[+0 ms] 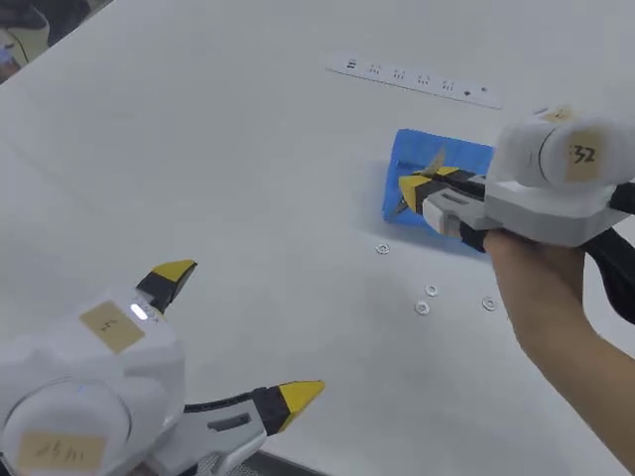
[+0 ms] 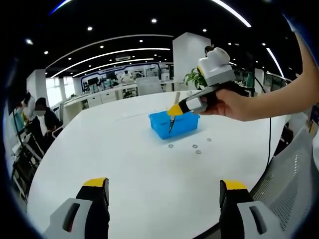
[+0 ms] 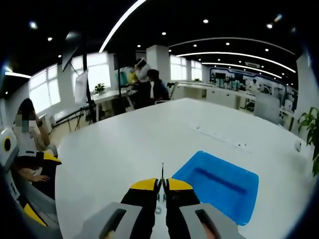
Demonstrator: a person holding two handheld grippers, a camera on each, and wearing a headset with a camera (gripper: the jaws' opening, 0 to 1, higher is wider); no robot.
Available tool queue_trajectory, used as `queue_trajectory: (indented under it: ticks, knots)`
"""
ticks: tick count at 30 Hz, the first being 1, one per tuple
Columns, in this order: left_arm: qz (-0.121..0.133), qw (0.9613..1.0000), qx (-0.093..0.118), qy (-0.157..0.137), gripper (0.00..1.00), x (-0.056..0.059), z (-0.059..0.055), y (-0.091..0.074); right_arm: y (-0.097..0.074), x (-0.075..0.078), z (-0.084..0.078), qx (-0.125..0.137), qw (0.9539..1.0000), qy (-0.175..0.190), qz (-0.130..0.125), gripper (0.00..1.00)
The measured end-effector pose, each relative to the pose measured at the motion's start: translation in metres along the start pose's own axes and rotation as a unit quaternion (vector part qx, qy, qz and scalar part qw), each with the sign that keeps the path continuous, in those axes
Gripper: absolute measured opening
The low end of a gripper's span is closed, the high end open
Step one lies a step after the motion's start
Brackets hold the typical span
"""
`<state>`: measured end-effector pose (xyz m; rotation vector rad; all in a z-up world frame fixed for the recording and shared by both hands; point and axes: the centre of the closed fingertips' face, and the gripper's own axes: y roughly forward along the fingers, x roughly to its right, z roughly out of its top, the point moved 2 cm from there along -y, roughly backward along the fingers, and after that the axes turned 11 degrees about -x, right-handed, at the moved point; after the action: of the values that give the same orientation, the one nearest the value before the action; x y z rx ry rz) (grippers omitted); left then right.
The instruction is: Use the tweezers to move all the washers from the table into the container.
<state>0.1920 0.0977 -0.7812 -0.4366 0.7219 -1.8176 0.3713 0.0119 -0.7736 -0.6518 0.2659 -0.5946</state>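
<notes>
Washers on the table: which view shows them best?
Head view: four washers lie spread and distinct on the table beside the blue container. The left gripper view shows them far off, as specks. The right gripper view faces the container instead.

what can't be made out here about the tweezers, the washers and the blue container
- Tweezers tip: too small in the right gripper view, blurred in the head view; whether it carries a washer is unclear.
- Blue container inside: in the head view the right claw covers much of it, so its contents cannot be told.
- Washers count: in the head view the hand may hide more.
</notes>
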Motion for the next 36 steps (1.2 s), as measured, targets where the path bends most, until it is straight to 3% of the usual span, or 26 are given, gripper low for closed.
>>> queue_trajectory:
  ticks: [11, 36]
  knots:
    - [0.003, 1.0, -0.002, 0.005, 0.94, 0.001, 0.0, -0.001, 0.017, -0.001, -0.022, -0.033, 0.9993, -0.018, -0.003, 0.03]
    - [0.004, 1.0, -0.006, 0.005, 0.93, -0.001, 0.002, 0.0, 0.018, 0.001, -0.02, -0.032, 0.9995, -0.006, -0.004, 0.02]
